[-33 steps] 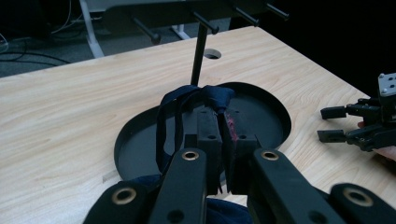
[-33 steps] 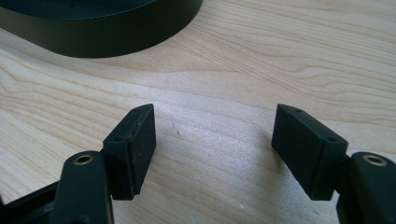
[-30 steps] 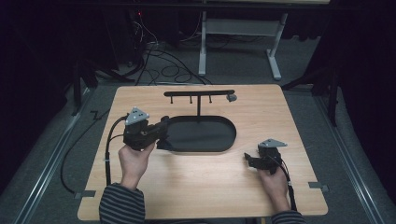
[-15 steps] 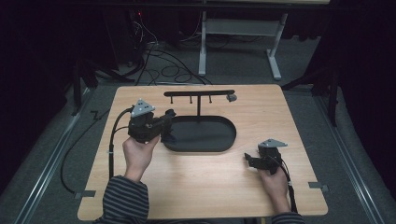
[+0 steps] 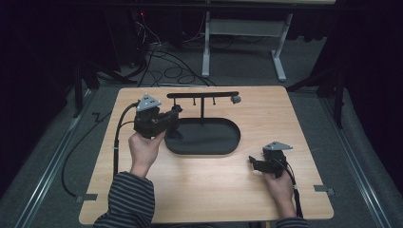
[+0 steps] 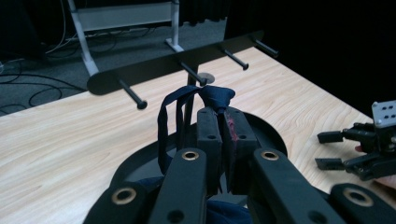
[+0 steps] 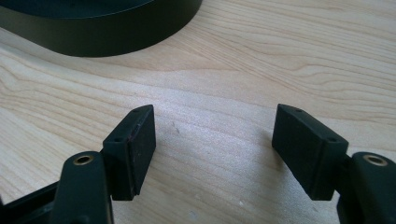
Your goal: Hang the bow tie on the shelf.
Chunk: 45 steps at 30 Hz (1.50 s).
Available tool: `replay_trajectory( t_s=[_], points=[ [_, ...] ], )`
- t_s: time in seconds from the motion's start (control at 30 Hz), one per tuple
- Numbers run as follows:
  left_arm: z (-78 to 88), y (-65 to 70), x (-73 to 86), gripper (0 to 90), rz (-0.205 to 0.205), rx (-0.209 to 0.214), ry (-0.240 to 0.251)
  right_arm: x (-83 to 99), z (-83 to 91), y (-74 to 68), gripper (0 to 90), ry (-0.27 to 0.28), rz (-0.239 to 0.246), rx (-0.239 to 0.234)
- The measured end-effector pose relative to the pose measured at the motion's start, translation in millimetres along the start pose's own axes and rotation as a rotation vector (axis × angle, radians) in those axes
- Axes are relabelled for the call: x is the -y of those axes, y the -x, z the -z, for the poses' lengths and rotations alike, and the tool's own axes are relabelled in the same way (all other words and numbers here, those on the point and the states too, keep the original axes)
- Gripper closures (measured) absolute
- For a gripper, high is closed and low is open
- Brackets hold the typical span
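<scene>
Left hand-held gripper (image 6: 219,135) clamped on dark blue loop (image 6: 173,116) above tray (image 5: 228,142), near peg rack (image 6: 163,65); right hand-held gripper (image 7: 215,149) wide over surface (image 7: 261,56); loop best kept open, peg-level.

1. My left gripper (image 5: 175,115) is black, with a grey three-cornered plate on top and a black cable trailing behind.
2. My right gripper (image 5: 253,163) matches it.
3. Brass-ringed screws sit on its black jaws.
4. My striped sleeve (image 5: 128,199) is dark and grey.
</scene>
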<state>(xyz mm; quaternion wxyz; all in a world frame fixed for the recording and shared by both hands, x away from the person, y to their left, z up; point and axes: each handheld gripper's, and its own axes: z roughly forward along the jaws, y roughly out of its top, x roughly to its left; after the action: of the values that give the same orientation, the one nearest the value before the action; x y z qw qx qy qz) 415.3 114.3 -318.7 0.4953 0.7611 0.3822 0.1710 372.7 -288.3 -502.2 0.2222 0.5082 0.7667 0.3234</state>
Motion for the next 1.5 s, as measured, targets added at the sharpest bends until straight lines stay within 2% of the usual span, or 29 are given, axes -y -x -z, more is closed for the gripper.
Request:
replay_trajectory(
  t_s=[0.37, 1.1, 1.5],
  points=[
    [-14.6, 1.5, -10.0, 86.8, -0.007, 0.009, 0.005, 0.1, 0.3, -0.1, 31.7, -0.002, -0.001, -0.002],
    [-48.3, -5.2, -16.7, 86.7, 0.036, 0.000, 0.006, 0.3, 0.5, 0.0, 31.7, 0.000, -0.002, -0.002],
    [-64.2, -7.3, -16.3, 86.7, 0.043, -0.006, -0.009, 0.4, 0.6, 0.0, 31.7, -0.001, -0.002, -0.003]
  ],
)
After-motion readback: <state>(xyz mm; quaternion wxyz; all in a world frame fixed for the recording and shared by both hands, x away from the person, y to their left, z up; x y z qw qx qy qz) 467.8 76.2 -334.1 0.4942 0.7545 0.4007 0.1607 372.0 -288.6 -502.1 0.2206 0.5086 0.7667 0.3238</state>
